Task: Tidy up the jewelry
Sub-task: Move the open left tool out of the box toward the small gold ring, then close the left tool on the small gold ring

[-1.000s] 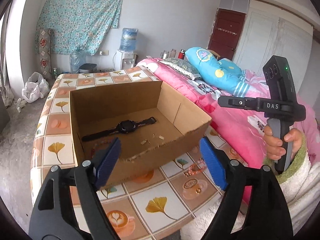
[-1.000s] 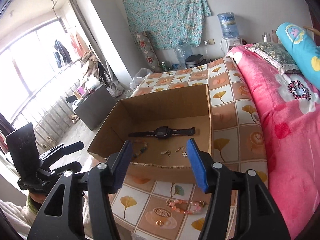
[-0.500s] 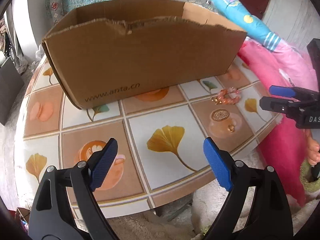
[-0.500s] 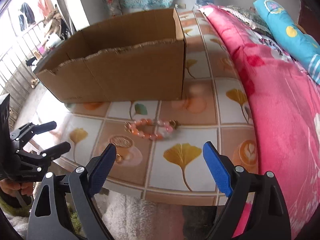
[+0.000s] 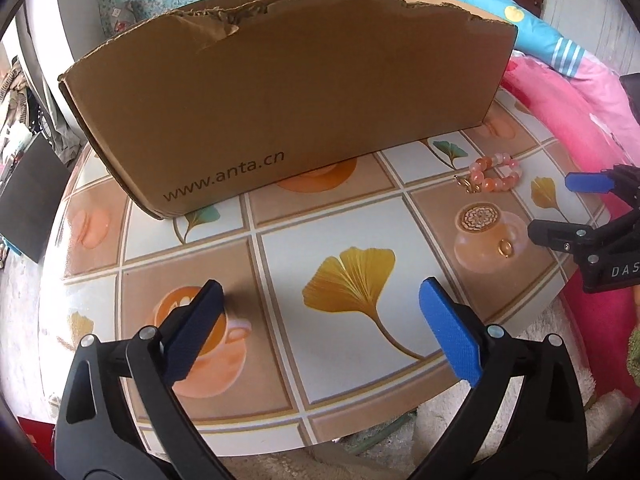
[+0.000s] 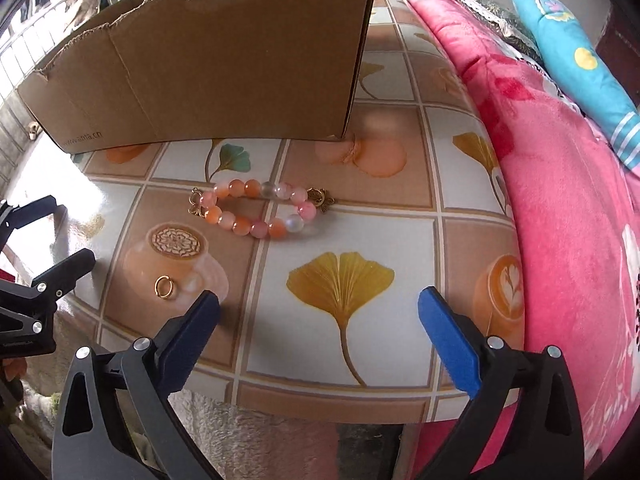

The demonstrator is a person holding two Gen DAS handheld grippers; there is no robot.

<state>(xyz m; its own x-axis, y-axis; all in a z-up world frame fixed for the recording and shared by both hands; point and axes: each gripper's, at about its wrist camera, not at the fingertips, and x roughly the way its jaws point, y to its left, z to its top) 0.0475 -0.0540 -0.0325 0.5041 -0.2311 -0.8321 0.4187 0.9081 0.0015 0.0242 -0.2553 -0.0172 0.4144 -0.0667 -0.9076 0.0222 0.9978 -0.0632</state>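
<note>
A pink and orange bead bracelet lies on the tiled tabletop in front of the cardboard box. A small gold ring lies nearer the table's front edge. The bracelet, the ring and the box also show in the left wrist view. My right gripper is open and empty, low over the table's front edge, just short of the bracelet. My left gripper is open and empty over the table's front, left of the jewelry. The box's inside is hidden.
A bed with a pink blanket and a blue pillow borders the table's right side. The right gripper shows at the right edge of the left wrist view, near the ring. The left gripper shows at the other view's left edge.
Both grippers have dropped from above the box down close to the tabletop and moved nearer the jewelry. The box's inside, with the watch, is no longer visible. Both stayed open.
</note>
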